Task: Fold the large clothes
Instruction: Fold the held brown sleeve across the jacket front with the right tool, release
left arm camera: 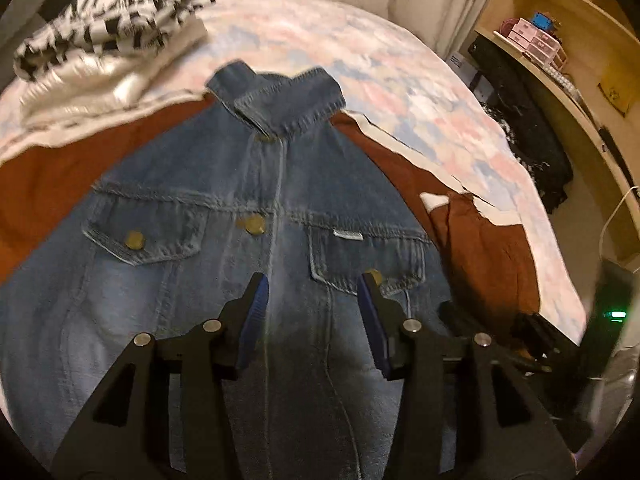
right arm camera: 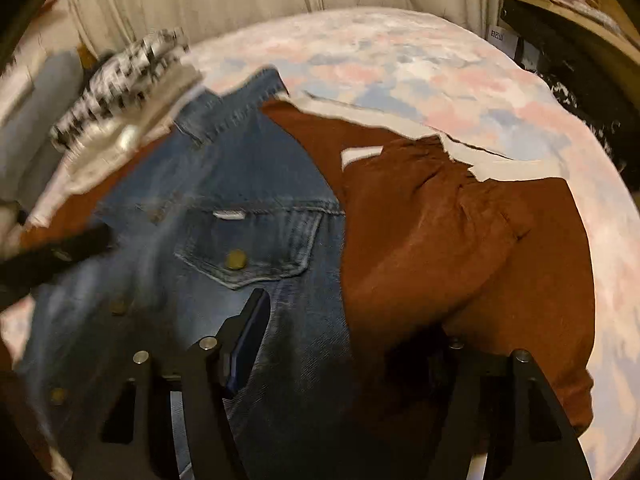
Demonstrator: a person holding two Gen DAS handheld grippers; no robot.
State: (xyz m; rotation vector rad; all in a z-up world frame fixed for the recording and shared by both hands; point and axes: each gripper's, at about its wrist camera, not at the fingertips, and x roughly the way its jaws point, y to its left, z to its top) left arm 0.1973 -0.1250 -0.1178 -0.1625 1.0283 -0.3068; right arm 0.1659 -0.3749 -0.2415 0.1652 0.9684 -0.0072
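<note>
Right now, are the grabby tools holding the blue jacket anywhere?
No. The left tool and right tool both hang open above the denim jacket, with no cloth pinched between their pads.

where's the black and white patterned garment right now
In the left wrist view the black and white patterned garment sits at the upper left on the bed, atop a silvery white garment, beyond the denim jacket.

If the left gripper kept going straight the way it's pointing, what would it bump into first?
Most likely the denim jacket. The left gripper points down at its front, near the button placket beside a chest pocket, with nothing between the open jaws. Depth is hard to judge here.
</note>
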